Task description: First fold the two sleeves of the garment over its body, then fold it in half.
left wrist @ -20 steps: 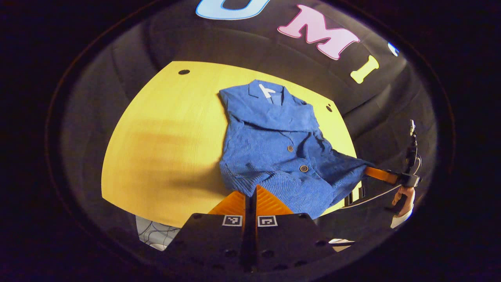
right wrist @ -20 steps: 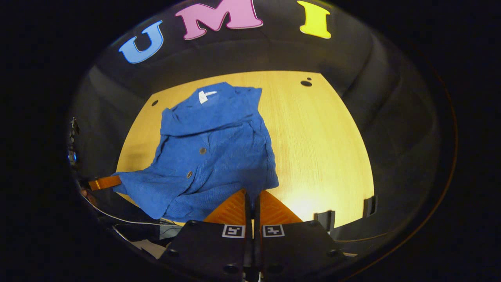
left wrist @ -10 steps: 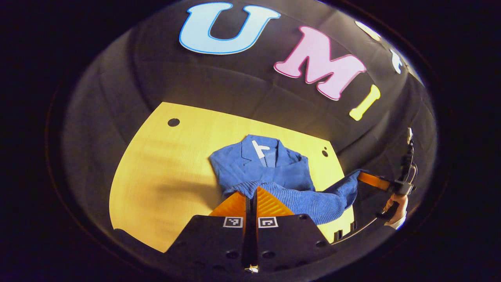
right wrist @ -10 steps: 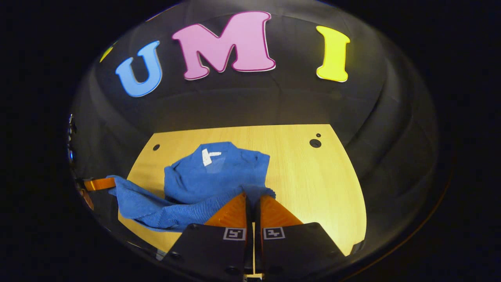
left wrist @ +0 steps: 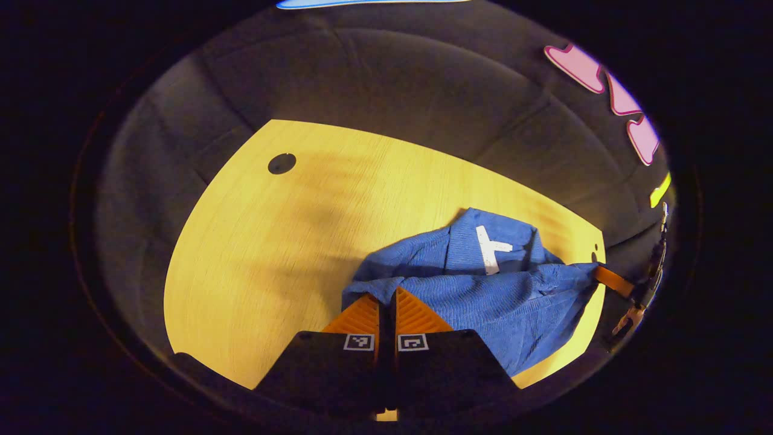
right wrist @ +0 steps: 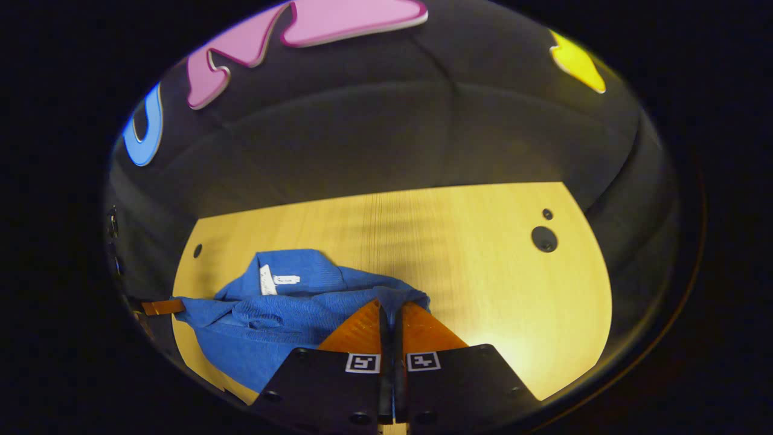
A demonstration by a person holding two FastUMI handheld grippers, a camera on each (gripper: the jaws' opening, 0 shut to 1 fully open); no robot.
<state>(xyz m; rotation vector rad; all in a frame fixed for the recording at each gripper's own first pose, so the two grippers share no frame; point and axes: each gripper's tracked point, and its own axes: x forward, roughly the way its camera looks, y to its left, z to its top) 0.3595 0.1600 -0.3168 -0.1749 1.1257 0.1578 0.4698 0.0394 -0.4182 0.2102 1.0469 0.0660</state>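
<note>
**Over the table: hem carried toward the collar**

On the yellow table [left wrist: 253, 254], near its right side in the left gripper view, lies the blue knit garment [left wrist: 483, 290], collar and white label [left wrist: 490, 249] facing up. Left gripper [left wrist: 387, 297] pinched tight on one corner of the hem, fingers closed with cloth between them. Right gripper [right wrist: 391, 309] likewise clamped on the other hem corner, fingers pressed together on the fabric; seen farther off at the right edge of the left gripper view. Hem edge stretched between the two grips and raised above the body, close to the collar.

Judged to be the halving fold, nearly over. Sleeves not separately visible, presumably tucked under the lifted layer.

Soft, ribbed knit: light, limp, prone to sag in the middle and to stretch under pull. Not slippery, not fragile. Best held at the two hem corners, as now, with even tension so the edge lands straight. Risk: a bunched centre or a skewed edge if one side drops first.
</note>
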